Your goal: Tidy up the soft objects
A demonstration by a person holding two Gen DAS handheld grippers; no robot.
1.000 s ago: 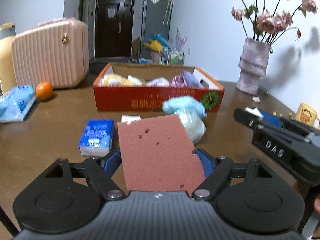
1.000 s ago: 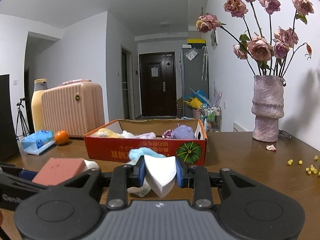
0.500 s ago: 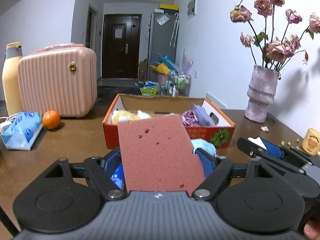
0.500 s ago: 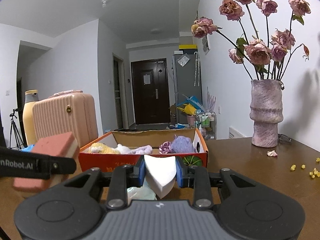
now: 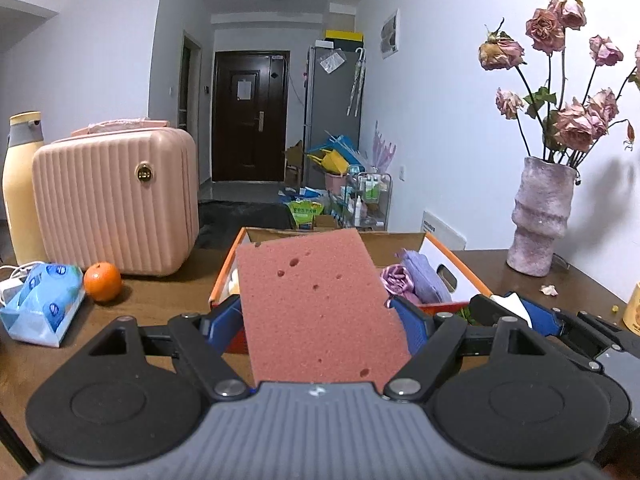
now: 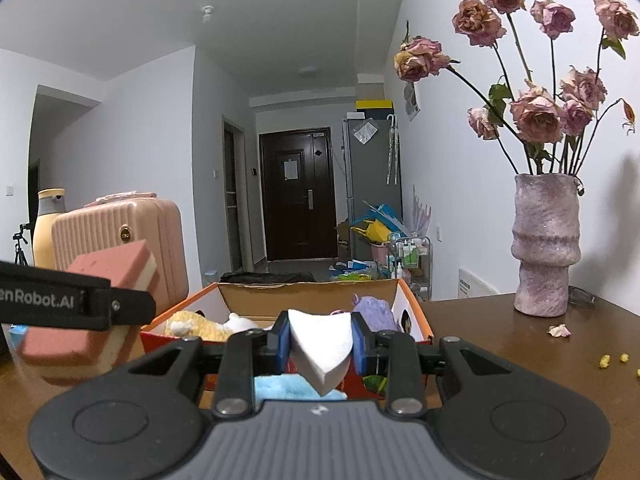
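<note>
My left gripper (image 5: 318,316) is shut on a large pink sponge (image 5: 316,304), held flat between the blue pads and raised in front of the red cardboard box (image 5: 460,276). The same sponge (image 6: 96,312), with its pale underside, shows at the left of the right wrist view. My right gripper (image 6: 320,340) is shut on a white foam wedge (image 6: 320,344), squeezed between its pads just before the box (image 6: 412,312). The box holds a yellow plush (image 6: 192,326), a white soft toy (image 6: 240,322) and a purple cloth (image 6: 372,312). A light blue cloth (image 6: 292,388) lies under the right gripper.
A pink ribbed case (image 5: 116,200), a yellow bottle (image 5: 22,184), an orange (image 5: 102,282) and a blue wipes pack (image 5: 40,304) stand at the left. A vase of dried roses (image 6: 544,248) is at the right. Yellow crumbs (image 6: 612,358) and a yellow mug (image 5: 632,312) lie nearby.
Both grippers have risen and moved toward the box with their loads. The blue tissue pack and blue cloth on the table have dropped out of the left view.
</note>
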